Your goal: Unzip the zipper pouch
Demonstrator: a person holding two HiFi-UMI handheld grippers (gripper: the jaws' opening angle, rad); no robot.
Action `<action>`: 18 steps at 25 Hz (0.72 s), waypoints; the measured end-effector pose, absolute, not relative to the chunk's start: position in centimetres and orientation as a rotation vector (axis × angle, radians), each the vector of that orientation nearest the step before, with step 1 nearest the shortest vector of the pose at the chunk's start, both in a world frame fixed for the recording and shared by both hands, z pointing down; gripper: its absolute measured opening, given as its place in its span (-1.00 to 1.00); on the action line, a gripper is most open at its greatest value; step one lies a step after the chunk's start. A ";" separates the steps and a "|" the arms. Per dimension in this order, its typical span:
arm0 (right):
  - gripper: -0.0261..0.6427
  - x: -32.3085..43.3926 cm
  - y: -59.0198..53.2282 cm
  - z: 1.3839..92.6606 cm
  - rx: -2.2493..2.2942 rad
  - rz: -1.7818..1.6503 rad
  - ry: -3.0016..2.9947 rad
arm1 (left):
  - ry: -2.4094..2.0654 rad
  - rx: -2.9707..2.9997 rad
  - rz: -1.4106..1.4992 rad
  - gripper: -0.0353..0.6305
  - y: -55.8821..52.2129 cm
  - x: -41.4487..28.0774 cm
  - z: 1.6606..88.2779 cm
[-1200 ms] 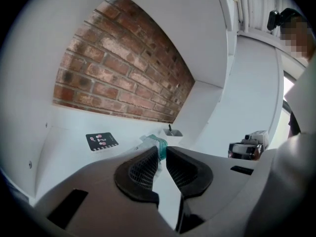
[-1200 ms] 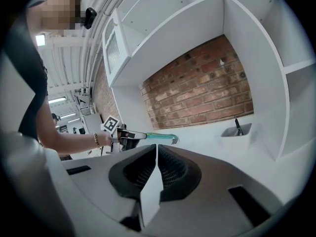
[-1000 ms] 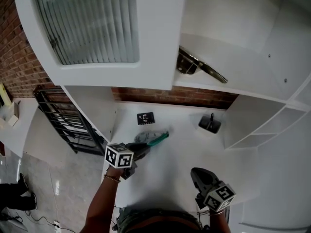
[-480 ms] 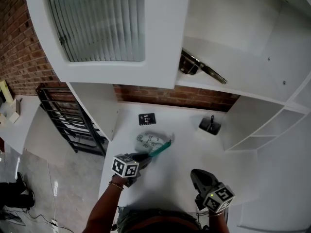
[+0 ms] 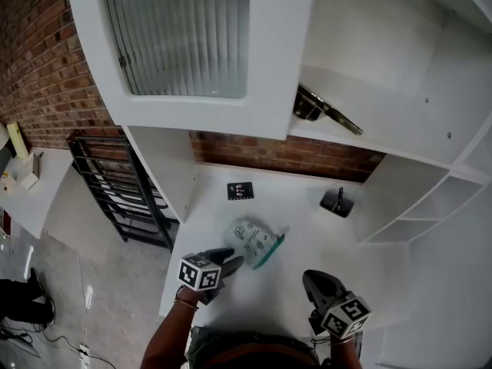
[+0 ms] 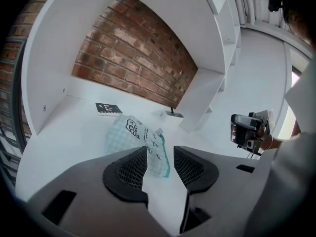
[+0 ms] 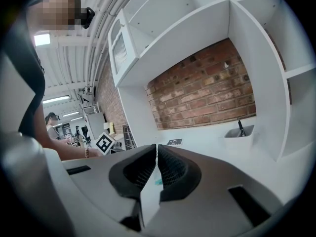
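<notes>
The right gripper [image 5: 310, 277] is closed, holding nothing. The left gripper [image 5: 233, 262] has just been opening its jaws, and nothing is pinched. The zipper pouch [image 5: 254, 241] lies on the white bench [image 5: 301, 231] just past them. A black card [image 5: 241, 191] sits farther back.

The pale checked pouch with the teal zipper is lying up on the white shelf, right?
The place is wrong: the head view shows the pale checked pouch with the teal zipper lying on the white counter.
</notes>
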State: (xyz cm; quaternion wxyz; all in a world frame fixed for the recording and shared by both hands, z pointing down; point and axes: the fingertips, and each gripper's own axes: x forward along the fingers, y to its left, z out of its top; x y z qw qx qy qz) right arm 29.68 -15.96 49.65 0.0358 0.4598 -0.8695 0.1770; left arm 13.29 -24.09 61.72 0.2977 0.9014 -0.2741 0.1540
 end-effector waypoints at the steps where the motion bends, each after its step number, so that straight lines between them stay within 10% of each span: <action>1: -0.89 29.4 -15.9 49.5 1.405 0.539 -2.673 | -0.737 2.404 0.404 -0.46 -23.8 13.1 61.3; 18: -0.92 25.8 -14.6 48.8 1.372 0.447 -2.716 | -0.732 2.628 0.437 -0.70 -16.7 11.3 56.5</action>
